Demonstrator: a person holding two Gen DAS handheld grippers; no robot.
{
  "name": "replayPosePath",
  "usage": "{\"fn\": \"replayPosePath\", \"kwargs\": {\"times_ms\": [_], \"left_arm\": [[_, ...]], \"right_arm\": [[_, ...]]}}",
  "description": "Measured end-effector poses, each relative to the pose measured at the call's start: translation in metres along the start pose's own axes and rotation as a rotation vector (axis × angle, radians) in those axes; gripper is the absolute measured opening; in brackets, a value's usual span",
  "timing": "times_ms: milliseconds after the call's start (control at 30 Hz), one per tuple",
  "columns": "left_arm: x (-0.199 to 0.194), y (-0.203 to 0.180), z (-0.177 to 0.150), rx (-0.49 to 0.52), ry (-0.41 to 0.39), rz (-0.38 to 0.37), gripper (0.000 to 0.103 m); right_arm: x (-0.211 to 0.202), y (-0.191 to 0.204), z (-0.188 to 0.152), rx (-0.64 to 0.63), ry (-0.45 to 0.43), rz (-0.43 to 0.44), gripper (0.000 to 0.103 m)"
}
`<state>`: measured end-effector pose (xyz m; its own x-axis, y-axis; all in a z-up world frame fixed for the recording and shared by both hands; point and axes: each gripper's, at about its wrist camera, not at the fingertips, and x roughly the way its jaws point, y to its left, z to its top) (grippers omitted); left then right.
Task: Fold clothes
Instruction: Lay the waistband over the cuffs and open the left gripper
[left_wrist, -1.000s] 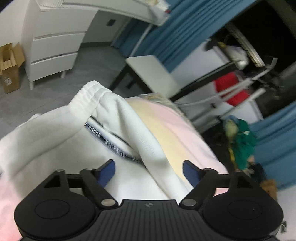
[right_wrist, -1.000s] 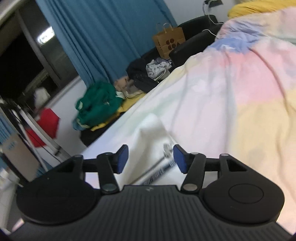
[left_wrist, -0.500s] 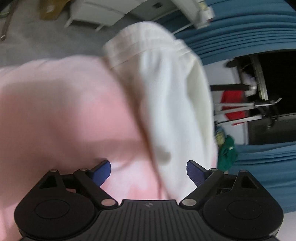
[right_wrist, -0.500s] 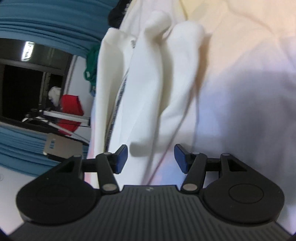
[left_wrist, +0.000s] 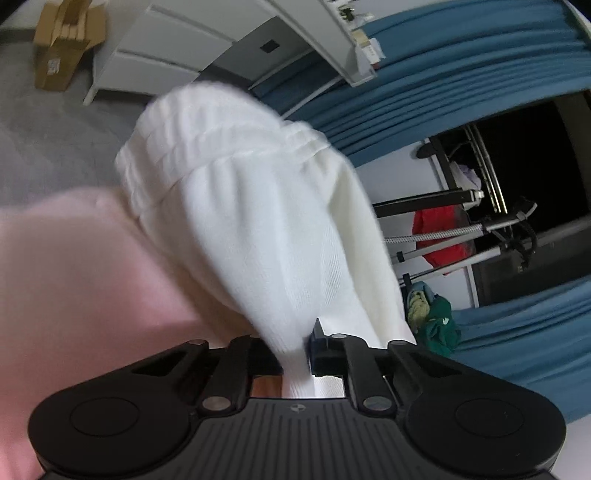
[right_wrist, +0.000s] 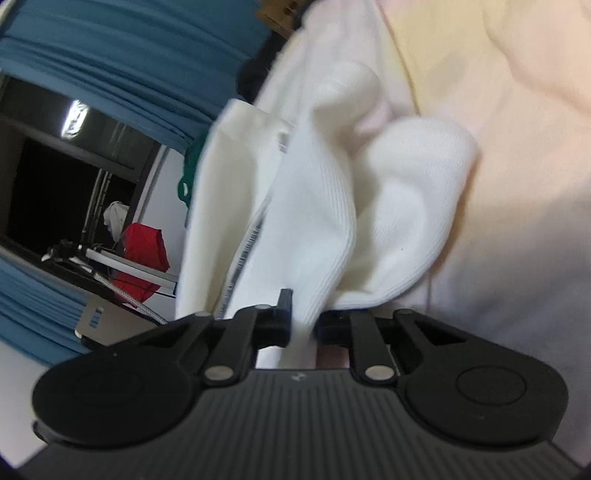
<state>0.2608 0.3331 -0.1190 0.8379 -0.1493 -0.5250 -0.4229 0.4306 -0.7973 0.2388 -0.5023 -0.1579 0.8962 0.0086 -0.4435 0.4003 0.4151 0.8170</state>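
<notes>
The folding is barely begun, as I judge it: the white garment (left_wrist: 258, 229) lies crumpled in loose humps on the bed (left_wrist: 74, 266), over a pastel cover of pink, yellow and pale lilac patches, and no flat, squared fold shows anywhere. What has been secured is a hold at two places. The left tongs (left_wrist: 299, 354) have just been closing and now pinch a thick fold of the white cloth that runs up from between the jaws to a ribbed, gathered band at the top of the left wrist view. The right tongs (right_wrist: 303, 325) have likewise just been closing and clamp a ribbed edge of the same white cloth, beside a seam with a dark patterned tape. What seems left is nearly everything: lifting and spreading the piece, laying it flat, and making the folds themselves. Counting: two tongs, both clenched on cloth; one white garment, as far as I can tell, though whether the two grips are on one piece cannot be proved from these views; one bed. Away from the work there is one cardboard box (left_wrist: 62, 44) on the floor, one white drawer unit (left_wrist: 159, 62), blue curtains (left_wrist: 424, 74), a red item (right_wrist: 142, 254) hanging on a rack, and one heap of green and yellow clothes (left_wrist: 436, 317) near the far curtain.
</notes>
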Motion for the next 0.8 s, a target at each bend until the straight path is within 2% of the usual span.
{"fn": "replayPosePath", "kwargs": {"times_ms": [100,200,333,467,633,800], "left_arm": [[-0.023,-0.017,0.01,0.04,0.002,0.003,0.009],[-0.049,-0.028,0.016,0.06,0.021,0.011,0.009],[-0.092,-0.036,0.01,0.111,0.053,0.033,0.009],[-0.138,-0.033,-0.005,0.161,0.103,0.052,0.009],[-0.194,0.001,-0.026,0.185,0.171,0.081,0.009],[-0.205,0.029,-0.043,0.236,0.205,0.09,0.011]], "right_arm": [[-0.021,0.007,0.001,0.027,-0.016,0.028,0.013],[-0.046,0.01,0.0,0.006,-0.004,0.006,0.013],[-0.083,-0.003,0.005,0.03,0.014,-0.04,0.013],[-0.122,-0.02,0.005,0.075,0.037,-0.048,0.013],[-0.165,-0.053,0.007,0.159,0.045,-0.028,0.013],[-0.176,-0.085,0.007,0.283,0.085,-0.028,0.013]]}}
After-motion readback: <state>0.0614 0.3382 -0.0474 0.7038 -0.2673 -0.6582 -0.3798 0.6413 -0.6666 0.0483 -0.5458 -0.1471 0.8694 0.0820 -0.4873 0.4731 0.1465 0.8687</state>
